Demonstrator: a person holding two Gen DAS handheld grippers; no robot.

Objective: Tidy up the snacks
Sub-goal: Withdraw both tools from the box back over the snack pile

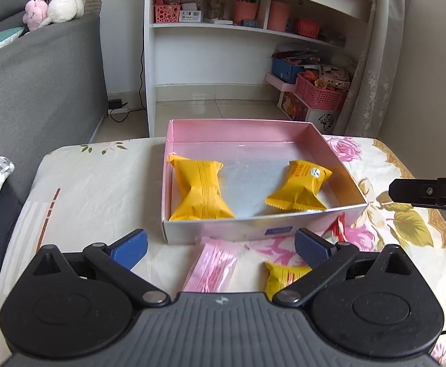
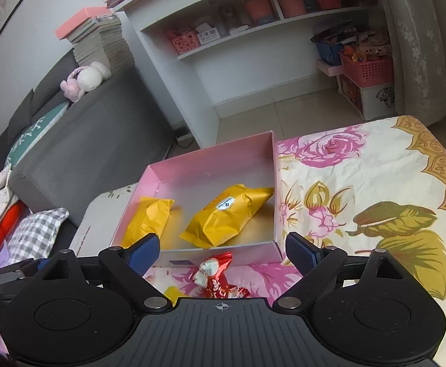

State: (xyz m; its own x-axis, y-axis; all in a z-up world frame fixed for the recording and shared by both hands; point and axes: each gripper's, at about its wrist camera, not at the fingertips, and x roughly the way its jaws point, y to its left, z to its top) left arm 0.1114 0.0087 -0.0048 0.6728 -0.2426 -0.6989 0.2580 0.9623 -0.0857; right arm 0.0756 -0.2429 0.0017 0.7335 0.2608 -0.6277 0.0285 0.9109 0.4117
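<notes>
A shallow pink box (image 1: 339, 156) sits at the far edge of a table covered with a flowered cloth (image 1: 406, 220). Two yellow snack packets lie inside it: one yellow packet (image 1: 200, 189) against the box's left wall, the other yellow packet (image 1: 297, 189) near its right front corner, well apart from the first.

The left gripper (image 1: 221, 246) hangs over the cloth just in front of the box, its blue fingers (image 1: 132, 247) spread wide with nothing between them. Below it on the cloth, near the box's front wall, lie a pink packet (image 1: 212, 270) and a third yellow packet (image 1: 279, 276), side by side and partly hidden by the gripper body.

The right gripper (image 2: 223, 252) is also spread wide and holds nothing. Under it, just in front of the box's front wall, a red wrapped candy (image 2: 215, 275) lies on the cloth. Its finger shows at the right edge of the left wrist view.
</notes>
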